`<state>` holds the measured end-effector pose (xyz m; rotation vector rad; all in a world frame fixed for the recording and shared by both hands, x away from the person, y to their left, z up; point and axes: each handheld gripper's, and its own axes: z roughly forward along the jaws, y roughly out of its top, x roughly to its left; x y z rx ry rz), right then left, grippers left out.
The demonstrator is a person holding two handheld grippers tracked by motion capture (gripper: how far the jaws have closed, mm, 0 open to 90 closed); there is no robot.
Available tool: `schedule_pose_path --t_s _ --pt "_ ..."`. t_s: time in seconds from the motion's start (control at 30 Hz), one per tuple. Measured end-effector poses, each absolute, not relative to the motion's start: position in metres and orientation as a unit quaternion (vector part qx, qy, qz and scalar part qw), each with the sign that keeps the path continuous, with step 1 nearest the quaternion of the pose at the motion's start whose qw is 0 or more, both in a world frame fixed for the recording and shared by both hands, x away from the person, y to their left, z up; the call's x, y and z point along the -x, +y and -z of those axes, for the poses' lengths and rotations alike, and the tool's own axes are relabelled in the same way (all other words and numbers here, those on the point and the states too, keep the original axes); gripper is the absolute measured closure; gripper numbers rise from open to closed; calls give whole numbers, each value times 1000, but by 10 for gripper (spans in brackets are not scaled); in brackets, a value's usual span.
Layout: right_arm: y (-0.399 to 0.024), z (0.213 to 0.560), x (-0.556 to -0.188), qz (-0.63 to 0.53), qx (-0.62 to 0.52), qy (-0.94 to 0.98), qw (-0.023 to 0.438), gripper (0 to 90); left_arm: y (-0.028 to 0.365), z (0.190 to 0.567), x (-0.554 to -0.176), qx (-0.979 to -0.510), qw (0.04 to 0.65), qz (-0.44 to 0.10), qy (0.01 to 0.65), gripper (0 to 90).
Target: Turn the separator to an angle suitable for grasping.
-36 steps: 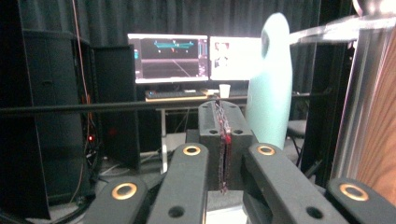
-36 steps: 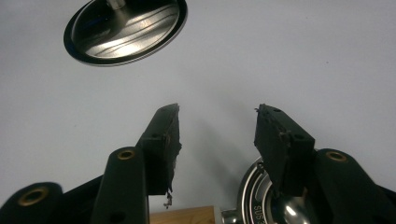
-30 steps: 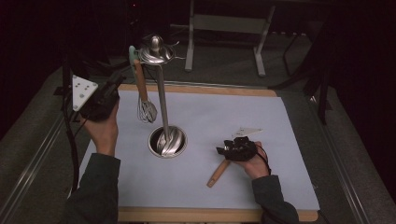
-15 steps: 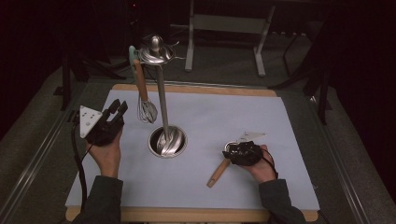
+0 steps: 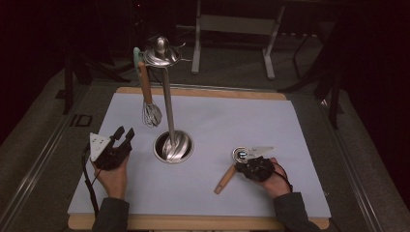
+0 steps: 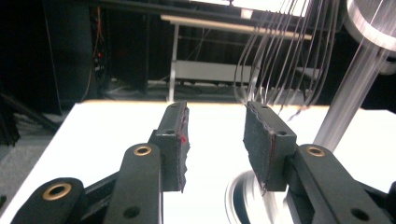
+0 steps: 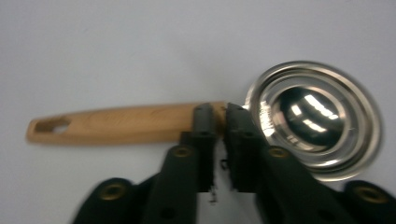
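A steel stand, pole [image 5: 168, 104] on a round base [image 5: 173, 146], has a wooden-handled whisk [image 5: 151, 114] hanging from its top disc [image 5: 161, 54]. My left gripper [image 5: 124, 133] rests low on the mat left of the base. Its jaws have just been opening and stand open with nothing between them [image 6: 217, 126]; the whisk wires [image 6: 275, 51] hang beyond. My right gripper [image 5: 244, 164] points down at a wooden-handled spoon [image 5: 225, 180] on the mat. Its jaws have just been closing and are shut [image 7: 219, 109] where the handle [image 7: 116, 123] meets the steel bowl [image 7: 313, 119].
The pale mat [image 5: 251, 121] covers a wooden board with a dark floor around it. A metal frame [image 5: 232, 24] stands beyond the far edge. In the left gripper view the pole [image 6: 348, 98] rises at the right.
The left hand came down from beside the hanging whisk to the mat, and its jaws opened. The right gripper's jaws closed on the spoon's neck.
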<state>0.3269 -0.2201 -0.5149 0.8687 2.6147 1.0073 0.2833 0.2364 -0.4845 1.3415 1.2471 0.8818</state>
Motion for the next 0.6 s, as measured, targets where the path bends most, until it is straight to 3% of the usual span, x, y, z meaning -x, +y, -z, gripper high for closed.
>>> schedule_pose_path --t_s 0.6 --pt "-213 522 -315 -333 -264 902 72 874 254 524 -277 -537 507 -366 566 586"
